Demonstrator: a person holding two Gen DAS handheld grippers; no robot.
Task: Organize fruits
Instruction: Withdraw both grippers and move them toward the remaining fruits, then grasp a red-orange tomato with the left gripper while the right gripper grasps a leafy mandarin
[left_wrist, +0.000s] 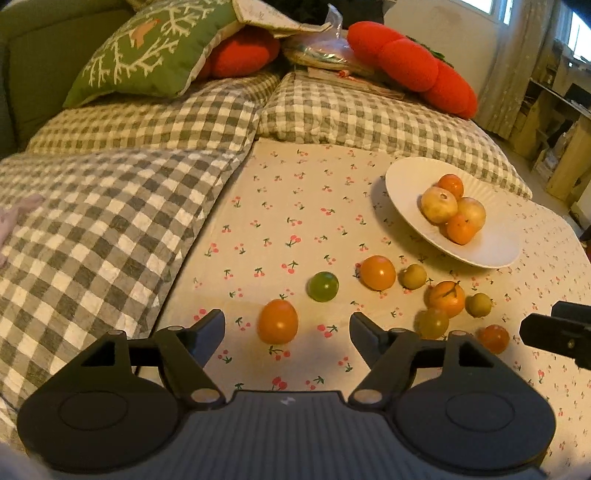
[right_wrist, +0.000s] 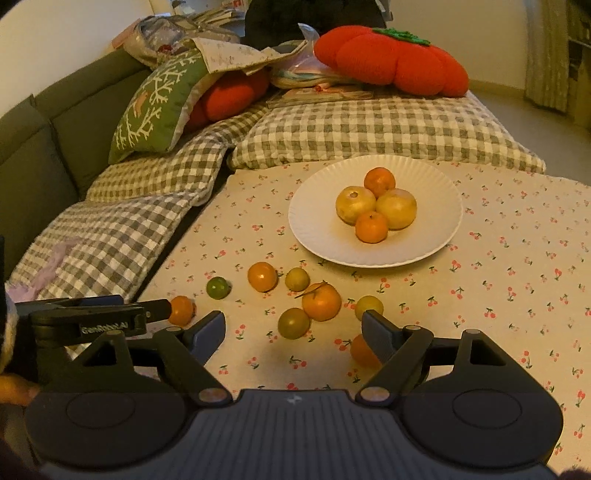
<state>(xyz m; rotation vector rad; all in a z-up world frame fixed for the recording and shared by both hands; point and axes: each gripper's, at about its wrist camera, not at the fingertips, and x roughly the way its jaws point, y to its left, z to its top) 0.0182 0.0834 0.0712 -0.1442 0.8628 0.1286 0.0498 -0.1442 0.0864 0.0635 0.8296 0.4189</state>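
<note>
Now, step: pick-up stage, judging by the plate (right_wrist: 436, 236) already carrying four fruits while eight lie loose on the cherry-print cloth (right_wrist: 517, 258).
Left tool (left_wrist: 287, 328): wide open, empty, fingers either side of an orange (left_wrist: 277, 320) but not touching it.
Right tool (right_wrist: 293, 330): wide open, empty, over the loose cluster.
Next move: probably the left tool goes a little lower, closes gently on that orange, then carries it right to the plate.
Orange: round, glossy, sits alone at the left end of the scatter, green fruit (left_wrist: 323, 286) just beyond it.
Risk: it looks smooth and could roll on the soft cloth.
</note>
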